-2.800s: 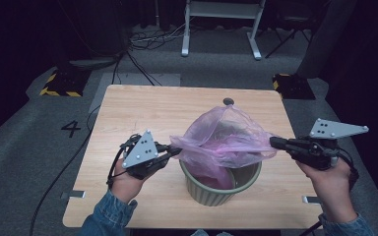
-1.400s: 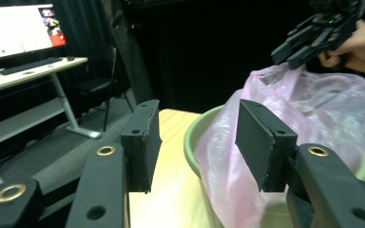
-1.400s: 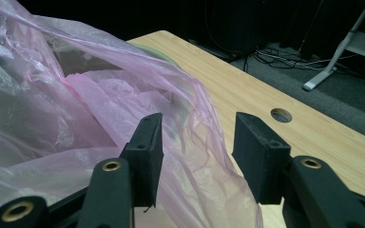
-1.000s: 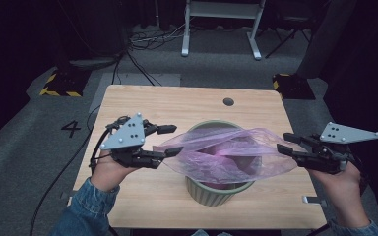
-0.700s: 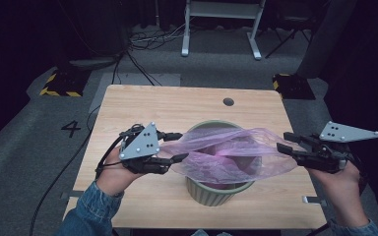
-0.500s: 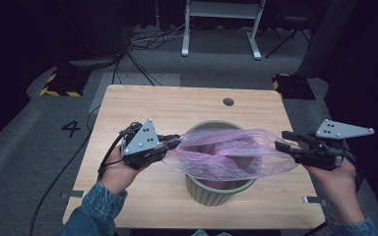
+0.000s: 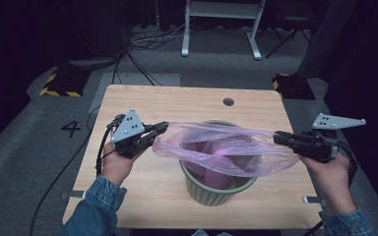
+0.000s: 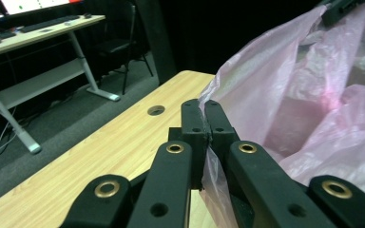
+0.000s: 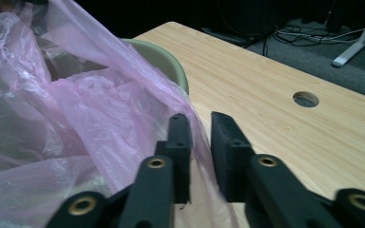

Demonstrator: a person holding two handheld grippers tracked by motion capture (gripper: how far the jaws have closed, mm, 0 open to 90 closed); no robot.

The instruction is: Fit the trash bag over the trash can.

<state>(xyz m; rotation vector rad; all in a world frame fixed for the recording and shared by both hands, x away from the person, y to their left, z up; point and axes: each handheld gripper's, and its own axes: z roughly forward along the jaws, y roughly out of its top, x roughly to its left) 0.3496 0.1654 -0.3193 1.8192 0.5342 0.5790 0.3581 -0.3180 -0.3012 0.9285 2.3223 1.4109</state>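
hidden: we can't see inside the green bin [image 7: 211, 189], pink bag [image 7: 216, 147] covers its mouth | cut off: person's sleeves [image 7: 96, 206] at bottom edge | far desk [image 8: 33, 28] cropped

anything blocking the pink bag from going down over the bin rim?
Nothing visible does. The pink bag is stretched across the green bin, its middle sagging inside. The left tool is clamped on one edge; the right tool has just been closing, with film between its jaws. The table around the bin is bare.
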